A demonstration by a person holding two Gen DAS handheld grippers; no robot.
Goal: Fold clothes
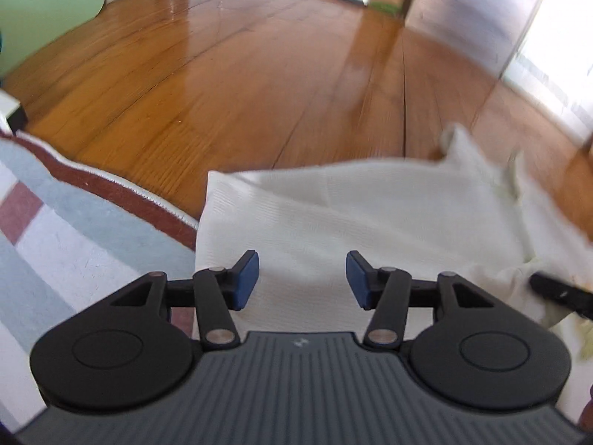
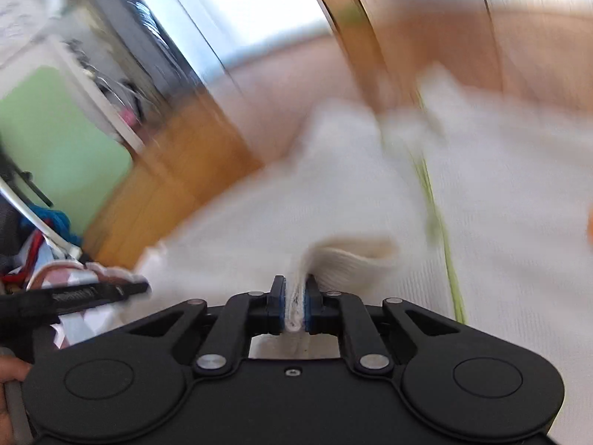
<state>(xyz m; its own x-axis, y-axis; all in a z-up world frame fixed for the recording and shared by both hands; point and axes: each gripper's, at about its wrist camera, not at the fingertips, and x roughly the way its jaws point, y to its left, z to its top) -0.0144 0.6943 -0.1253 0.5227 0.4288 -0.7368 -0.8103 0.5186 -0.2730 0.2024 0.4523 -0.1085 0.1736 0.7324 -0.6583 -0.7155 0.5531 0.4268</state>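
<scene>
Wooden floor (image 1: 259, 74) beyond, striped rug (image 1: 74, 230) at left. Left gripper (image 1: 302, 280) spread wide, holding nothing, poised over white garment (image 1: 370, 215) lying partly on floor, partly on rug. Right gripper (image 2: 295, 306) clamped on bunched layered edge of same cloth, view motion-blurred. Probably mid-fold: carry pinched edge across, lay flat, left ready to pin.

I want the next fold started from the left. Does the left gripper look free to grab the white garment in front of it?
Probably yes: the left gripper is open just above the white garment, with nothing between them.
</scene>
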